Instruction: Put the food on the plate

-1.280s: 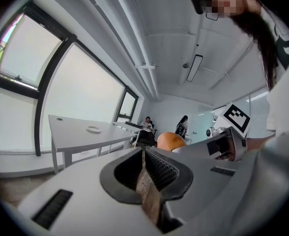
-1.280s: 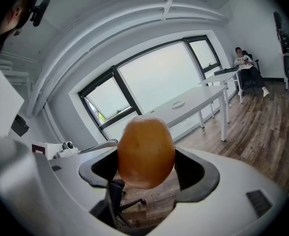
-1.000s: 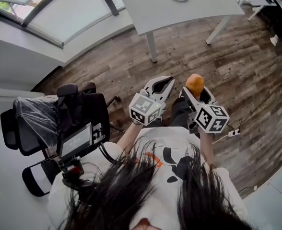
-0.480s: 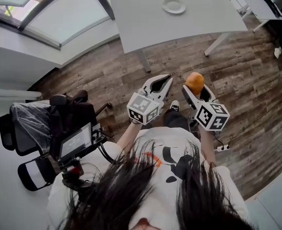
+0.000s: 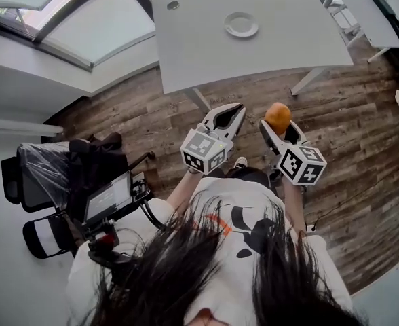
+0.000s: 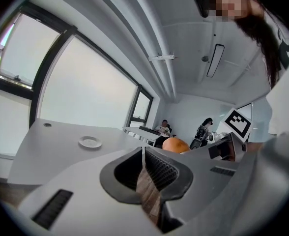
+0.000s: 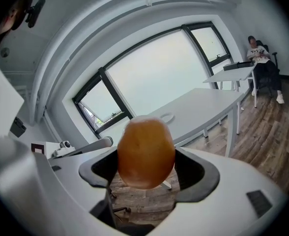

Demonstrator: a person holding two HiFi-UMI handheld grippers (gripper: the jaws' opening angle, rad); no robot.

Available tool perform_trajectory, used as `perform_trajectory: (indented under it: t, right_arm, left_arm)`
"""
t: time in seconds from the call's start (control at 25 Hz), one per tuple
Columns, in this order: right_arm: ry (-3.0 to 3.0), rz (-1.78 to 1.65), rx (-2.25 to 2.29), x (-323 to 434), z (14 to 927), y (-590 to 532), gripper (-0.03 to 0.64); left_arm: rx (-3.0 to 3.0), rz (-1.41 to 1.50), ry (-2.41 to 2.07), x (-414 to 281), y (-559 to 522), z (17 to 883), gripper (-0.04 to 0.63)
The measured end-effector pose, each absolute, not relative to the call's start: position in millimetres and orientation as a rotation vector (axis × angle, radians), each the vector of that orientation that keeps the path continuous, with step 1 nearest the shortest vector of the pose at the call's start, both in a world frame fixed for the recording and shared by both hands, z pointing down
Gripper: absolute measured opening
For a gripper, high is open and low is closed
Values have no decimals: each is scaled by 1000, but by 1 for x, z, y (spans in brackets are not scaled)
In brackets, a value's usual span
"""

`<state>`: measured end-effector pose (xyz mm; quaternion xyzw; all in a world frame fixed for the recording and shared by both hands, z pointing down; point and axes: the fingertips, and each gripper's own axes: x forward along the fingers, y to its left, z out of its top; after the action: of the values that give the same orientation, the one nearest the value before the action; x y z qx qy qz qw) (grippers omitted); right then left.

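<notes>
An orange, rounded piece of food (image 5: 277,118) (image 7: 145,152) sits clamped between the jaws of my right gripper (image 5: 278,124) (image 7: 147,173), held over the wooden floor. A small white plate (image 5: 241,25) (image 6: 90,142) (image 7: 166,117) lies on the white table (image 5: 206,46) ahead, well apart from both grippers. My left gripper (image 5: 228,115) (image 6: 144,154) is shut with nothing in it, its tips meeting; it is held beside the right one. From the left gripper view the food (image 6: 175,144) shows just to the right.
Black office chairs (image 5: 70,175) with a screen stand at my left on the wood floor. A second white table (image 5: 362,12) stands at the far right. Large windows (image 5: 70,19) run along the left. Two people sit at a far desk (image 6: 164,128).
The table and plate have come closer and lower in the head view as I move toward them. Both grippers keep their pose, the food still held.
</notes>
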<state>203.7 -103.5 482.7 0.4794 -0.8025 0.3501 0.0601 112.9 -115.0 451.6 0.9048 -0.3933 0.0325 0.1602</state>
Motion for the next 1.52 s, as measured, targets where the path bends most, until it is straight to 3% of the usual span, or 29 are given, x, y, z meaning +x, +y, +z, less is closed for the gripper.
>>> perform_trajectory:
  t: [0.52, 1.2, 1.52]
  right_arm:
    - [-2425, 1174, 1428, 204, 499, -147, 362]
    - [-2348, 1175, 1499, 148, 494, -326, 362]
    - [-2345, 1152, 1505, 145, 499, -353, 362]
  left_arm:
    - [2539, 160, -1171, 104, -154, 461, 5]
    - [2586, 190, -1062, 47, -345, 459, 5]
    - [2603, 207, -1040, 46, -360, 464, 5]
